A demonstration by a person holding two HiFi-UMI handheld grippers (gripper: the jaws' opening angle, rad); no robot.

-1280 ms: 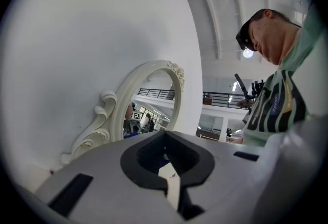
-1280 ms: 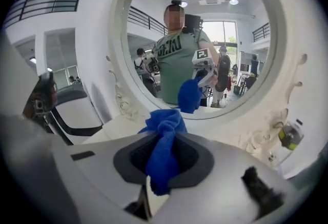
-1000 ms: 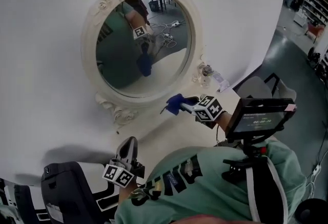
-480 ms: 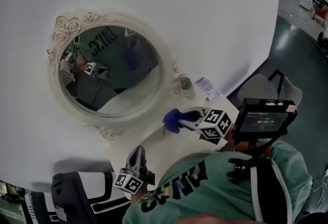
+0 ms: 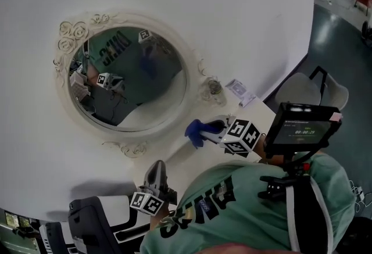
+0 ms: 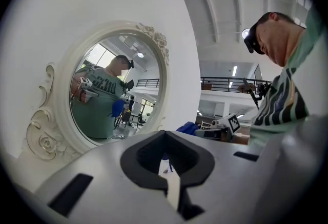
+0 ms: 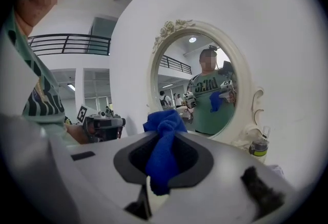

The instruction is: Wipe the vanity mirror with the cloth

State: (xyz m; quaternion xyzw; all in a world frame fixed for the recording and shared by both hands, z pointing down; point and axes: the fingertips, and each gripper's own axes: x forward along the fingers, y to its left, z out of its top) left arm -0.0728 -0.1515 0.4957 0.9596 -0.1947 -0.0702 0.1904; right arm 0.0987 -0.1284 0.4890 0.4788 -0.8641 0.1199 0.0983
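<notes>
An oval vanity mirror [image 5: 129,77] in an ornate cream frame stands against the white wall, also in the left gripper view [image 6: 119,96] and the right gripper view [image 7: 202,87]. My right gripper [image 5: 200,129] is shut on a blue cloth [image 5: 196,129], bunched between its jaws [image 7: 161,148], and hovers over the table a short way right of the mirror's lower edge. My left gripper [image 5: 154,172] is shut with nothing in it [image 6: 166,166], low at the table's near side, below the mirror.
A small bottle [image 5: 214,89] stands by the mirror's right foot, with a flat packet [image 5: 240,89] beside it. A dark chair [image 5: 96,226] is at my lower left. A monitor on a chest mount [image 5: 301,129] sits at the right. Open floor lies beyond the table's right edge.
The head view swung so the mirror shifted left in the picture. Both grippers stayed about where they were, the right still holding the cloth near the mirror's lower right.
</notes>
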